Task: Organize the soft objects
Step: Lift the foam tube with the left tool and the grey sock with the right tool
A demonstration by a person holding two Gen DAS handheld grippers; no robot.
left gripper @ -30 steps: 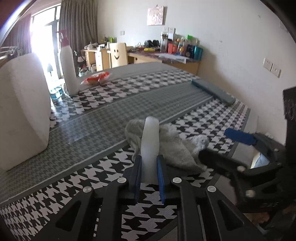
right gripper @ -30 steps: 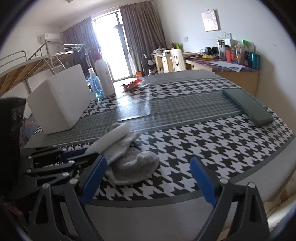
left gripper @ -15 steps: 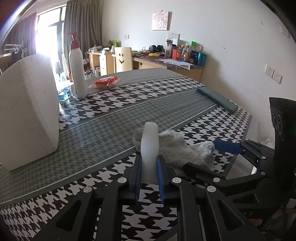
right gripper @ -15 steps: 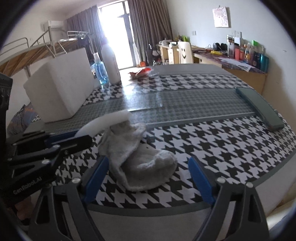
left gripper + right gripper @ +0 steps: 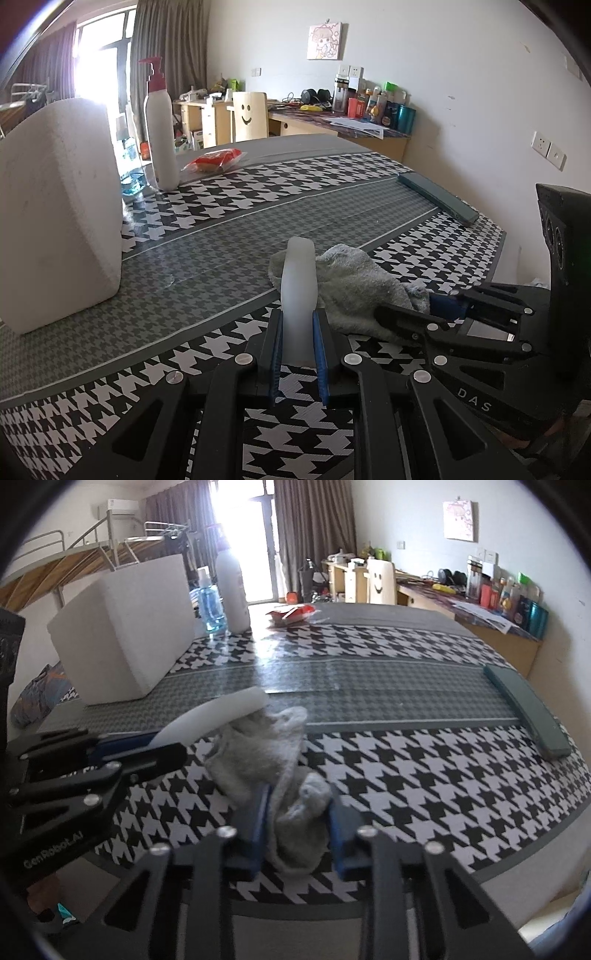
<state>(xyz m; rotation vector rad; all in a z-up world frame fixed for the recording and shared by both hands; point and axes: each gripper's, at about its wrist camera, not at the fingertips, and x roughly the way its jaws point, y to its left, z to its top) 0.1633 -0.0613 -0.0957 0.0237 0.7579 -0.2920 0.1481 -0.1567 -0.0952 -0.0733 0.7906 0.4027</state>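
A crumpled grey cloth (image 5: 266, 746) lies on the houndstooth tablecloth (image 5: 424, 775) near the front edge. My right gripper (image 5: 299, 812) is closing on the cloth's near end, which bunches up between the blue pads (image 5: 258, 812). My left gripper (image 5: 297, 321) is shut on a white foam strip (image 5: 298, 273) that sticks out forward and rests its tip against the cloth's far side (image 5: 354, 288). Seen from the left wrist, the right gripper (image 5: 417, 310) comes in from the right over the cloth. Seen from the right wrist, the left gripper (image 5: 147, 746) and the strip (image 5: 218, 716) reach in from the left.
A big white foam block (image 5: 55, 214) stands at the left. Behind it are a white pump bottle (image 5: 160, 125), a blue bottle (image 5: 210, 605) and a red packet (image 5: 214, 160). A dark green flat case (image 5: 436, 197) lies at the right edge. A cluttered desk (image 5: 332, 122) stands beyond.
The right gripper moved in over the grey cloth and its wide-open jaws closed around the cloth's near end. The left gripper kept its hold on the white strip and hardly moved.
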